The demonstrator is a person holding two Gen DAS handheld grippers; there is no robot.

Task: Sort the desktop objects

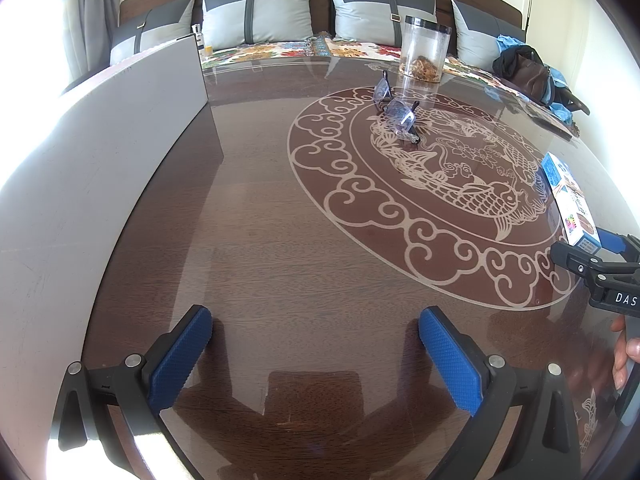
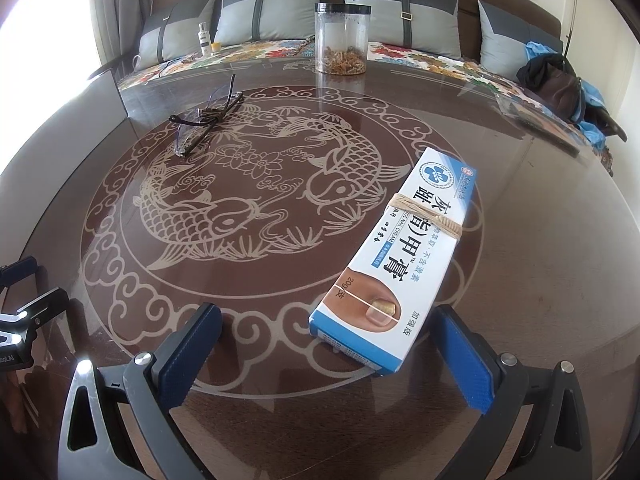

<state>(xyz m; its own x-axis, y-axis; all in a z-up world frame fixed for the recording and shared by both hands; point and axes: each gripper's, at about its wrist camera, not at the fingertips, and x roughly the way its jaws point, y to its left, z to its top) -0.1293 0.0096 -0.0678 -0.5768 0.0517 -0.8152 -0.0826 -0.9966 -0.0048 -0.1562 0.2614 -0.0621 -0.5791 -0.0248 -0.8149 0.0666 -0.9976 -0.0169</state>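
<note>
A white and blue nail cream box [image 2: 404,256] with a rubber band around it lies on the glass-topped table [image 2: 540,240]; it also shows in the left wrist view [image 1: 570,200] at the far right. Its near end lies between my right gripper's [image 2: 332,344] open blue pads, nearer the right pad [image 2: 464,360]. Folded glasses [image 1: 394,110] lie mid-table, seen in the right wrist view [image 2: 206,120] at the far left. A clear jar [image 1: 424,48] with a black lid stands at the far edge, also in the right wrist view [image 2: 342,38]. My left gripper [image 1: 316,344] is open and empty above bare table.
A large grey board [image 1: 100,152] stands along the table's left side. A sofa with grey cushions [image 1: 260,12] runs behind the table. A small bottle [image 2: 204,38] and a dark bag [image 2: 560,84] sit on it. The right gripper's body [image 1: 596,272] shows at the right edge.
</note>
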